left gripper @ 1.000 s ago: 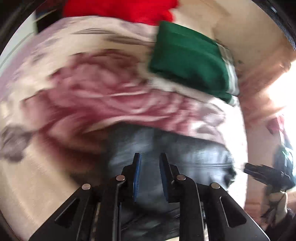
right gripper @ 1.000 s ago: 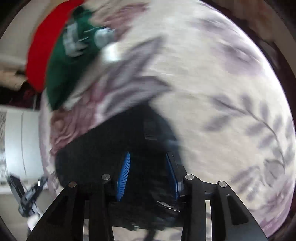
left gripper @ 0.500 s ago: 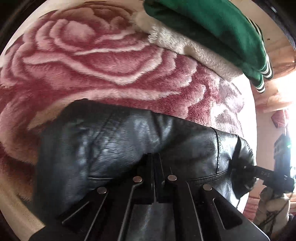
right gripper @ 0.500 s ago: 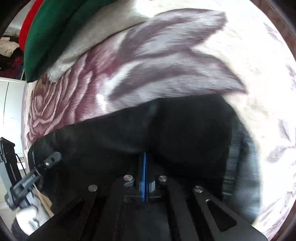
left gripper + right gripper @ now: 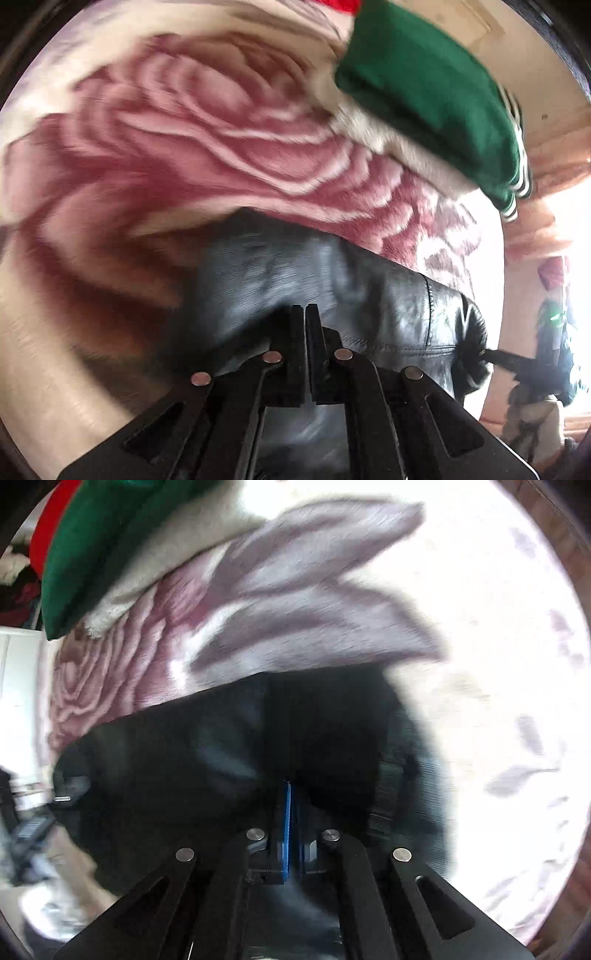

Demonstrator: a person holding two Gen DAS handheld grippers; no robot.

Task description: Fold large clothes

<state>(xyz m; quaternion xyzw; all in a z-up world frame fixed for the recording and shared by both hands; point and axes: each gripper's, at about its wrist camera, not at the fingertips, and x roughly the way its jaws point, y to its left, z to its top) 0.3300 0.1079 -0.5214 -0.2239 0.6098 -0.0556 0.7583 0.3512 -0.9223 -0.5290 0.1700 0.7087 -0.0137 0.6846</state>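
A black leather jacket (image 5: 369,295) lies bunched on a plush blanket with a big pink rose (image 5: 207,140). My left gripper (image 5: 305,308) is shut on a fold of the jacket's near edge, its fingers pressed together. In the left wrist view the right gripper (image 5: 495,356) pinches the jacket's right end. In the right wrist view the jacket (image 5: 184,760) is a dark mass, and my right gripper (image 5: 291,786) is shut on it, blue pads (image 5: 286,812) together. The left gripper (image 5: 64,797) shows blurred at the jacket's left end.
A folded green garment with white stripes (image 5: 436,92) rests on a cream fleece (image 5: 399,147) at the blanket's far side, with a red one (image 5: 340,3) behind it. The same green garment (image 5: 96,546) shows in the right wrist view. Pale leaf-print blanket (image 5: 480,664) spreads to the right.
Both grippers went from open above the jacket to shut on it. Since half a second ago the blanket looks farther off while the jacket stays at the fingertips.
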